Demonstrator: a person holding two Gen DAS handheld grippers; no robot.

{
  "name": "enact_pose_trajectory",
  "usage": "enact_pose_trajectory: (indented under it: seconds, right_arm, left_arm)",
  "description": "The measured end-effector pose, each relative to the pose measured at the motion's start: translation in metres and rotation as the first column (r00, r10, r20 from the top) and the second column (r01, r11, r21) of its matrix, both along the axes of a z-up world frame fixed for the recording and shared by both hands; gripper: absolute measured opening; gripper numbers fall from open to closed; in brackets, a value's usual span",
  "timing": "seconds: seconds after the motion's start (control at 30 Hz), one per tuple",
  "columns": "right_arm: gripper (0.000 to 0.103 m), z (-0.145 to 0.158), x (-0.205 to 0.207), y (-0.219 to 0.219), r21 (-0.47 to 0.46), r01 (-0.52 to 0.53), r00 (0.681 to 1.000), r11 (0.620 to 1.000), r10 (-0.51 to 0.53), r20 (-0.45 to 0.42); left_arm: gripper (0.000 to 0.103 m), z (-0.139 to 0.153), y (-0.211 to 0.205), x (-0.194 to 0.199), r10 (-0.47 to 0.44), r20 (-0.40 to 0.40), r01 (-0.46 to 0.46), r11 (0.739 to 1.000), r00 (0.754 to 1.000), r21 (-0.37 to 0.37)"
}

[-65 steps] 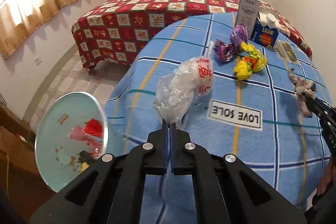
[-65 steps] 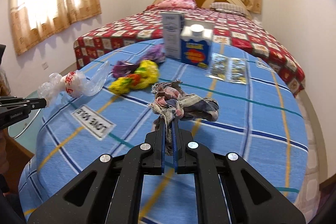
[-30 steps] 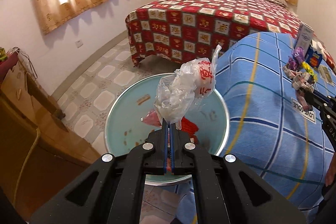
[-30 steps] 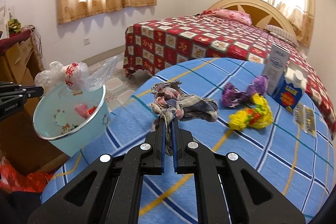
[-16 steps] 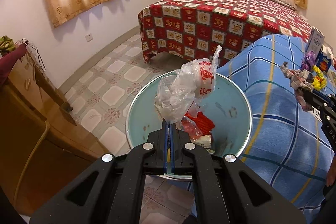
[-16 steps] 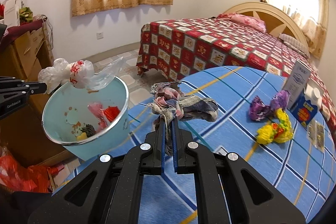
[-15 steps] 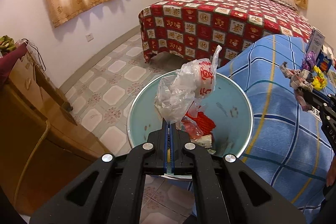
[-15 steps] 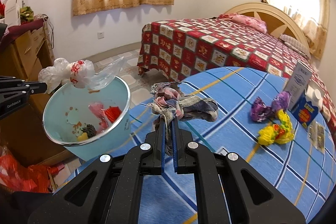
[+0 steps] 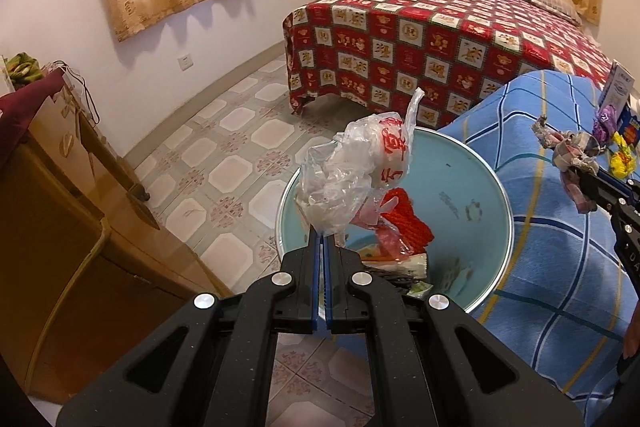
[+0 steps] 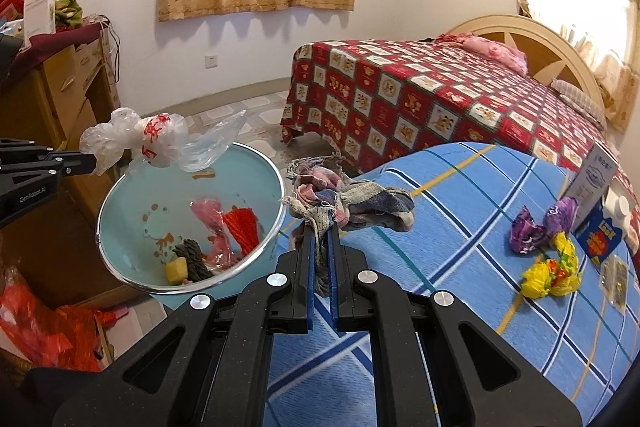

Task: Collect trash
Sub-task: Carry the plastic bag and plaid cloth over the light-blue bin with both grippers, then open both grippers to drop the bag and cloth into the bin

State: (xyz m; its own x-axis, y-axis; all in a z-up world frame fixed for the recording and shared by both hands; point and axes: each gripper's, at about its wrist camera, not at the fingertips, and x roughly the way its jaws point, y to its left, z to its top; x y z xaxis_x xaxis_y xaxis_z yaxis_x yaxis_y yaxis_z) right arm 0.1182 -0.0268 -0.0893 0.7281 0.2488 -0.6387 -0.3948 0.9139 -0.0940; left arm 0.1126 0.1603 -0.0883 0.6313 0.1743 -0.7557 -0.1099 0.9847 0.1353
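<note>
The bin [image 9: 476, 195] is the landmark here: a pale blue round tub standing on the tiled floor right against the edge of the blue-checked bedspread [image 9: 560, 267], its mouth open upward and already holding red and pink scraps at the bottom. The left gripper [image 9: 322, 239] has its jaws clamped together on the neck of a crumpled clear plastic bag [image 9: 360, 171] with red print. In the left wrist view the bag hangs over the near-left part of the bin's mouth; in the right wrist view it sits above the bin's far-left rim [image 10: 188, 147], so it looks to be over the opening or just at its edge, with its loose tail trailing across the mouth. The right gripper [image 10: 320, 239] is clamped on a wad of checked cloth [image 10: 348, 203], which bunches out from the jaws toward the bedspread side and sits beside the bin's rim on that side, over the bedspread rather than over the opening. Judging from this, the left hand is the nearer to a drop: its bag lies straight ahead of the jaws and above the bin, so parting them should let it fall inside, though the light film could drift toward the rim. The cloth needs to travel sideways across the rim first.
</note>
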Motion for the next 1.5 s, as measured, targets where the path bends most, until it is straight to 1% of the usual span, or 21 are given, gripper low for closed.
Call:
enact_pose_trajectory:
  seconds: [0.53,1.17,1.2,1.23,1.27,1.3,1.37,1.4,1.43,1.5]
  right_arm:
    - [0.006,0.002,0.002,0.027,-0.024,-0.071,0.997,0.997,0.071,0.003]
    - [0.006,-0.001,0.007,0.054,-0.03,-0.15,0.989,0.988,0.15,-0.004]
    - [0.007,-0.001,0.007,0.056,-0.025,-0.16,0.987,0.987,0.16,-0.006]
    - [0.01,-0.001,0.007,0.057,-0.018,-0.166,0.986,0.986,0.166,-0.007]
    - [0.014,-0.001,0.007,0.057,-0.016,-0.167,0.986,0.986,0.167,-0.007]
    - [0.017,-0.002,0.007,0.057,-0.011,-0.167,0.986,0.986,0.167,-0.008]
    - [0.032,-0.003,0.007,0.056,0.0,-0.162,0.987,0.987,0.162,-0.011]
    - [0.036,-0.002,0.007,0.056,0.001,-0.159,0.987,0.987,0.159,-0.009]
    - [0.043,-0.002,0.006,0.054,0.002,-0.152,0.988,0.988,0.152,-0.006]
    - [0.046,-0.003,0.004,0.051,0.003,-0.14,0.99,0.99,0.14,-0.008]
  left_arm:
    - [0.001,-0.004,0.016,0.0,0.041,-0.009,-0.041,0.999,0.999,-0.003]
    - [0.001,-0.005,0.022,0.001,0.049,-0.005,-0.049,0.999,0.999,-0.017]
    - [0.003,-0.005,0.021,0.001,0.048,-0.006,-0.048,0.999,0.999,-0.017]
    - [0.004,-0.006,0.021,0.001,0.049,-0.008,-0.049,0.999,0.999,-0.02]
    - [0.004,-0.006,0.021,0.001,0.047,-0.011,-0.048,0.999,0.999,-0.024]
    - [0.005,-0.007,0.021,0.002,0.045,-0.015,-0.045,0.999,0.999,-0.026]
    - [0.024,-0.009,0.019,0.003,0.046,-0.022,-0.046,0.999,0.999,-0.026]
    - [0.041,-0.009,0.019,0.003,0.047,-0.019,-0.048,0.998,0.999,-0.027]
    - [0.047,-0.009,0.018,0.002,0.05,-0.01,-0.05,0.998,0.999,-0.024]
    - [0.048,-0.009,0.016,0.002,0.045,-0.011,-0.045,0.999,0.999,-0.023]
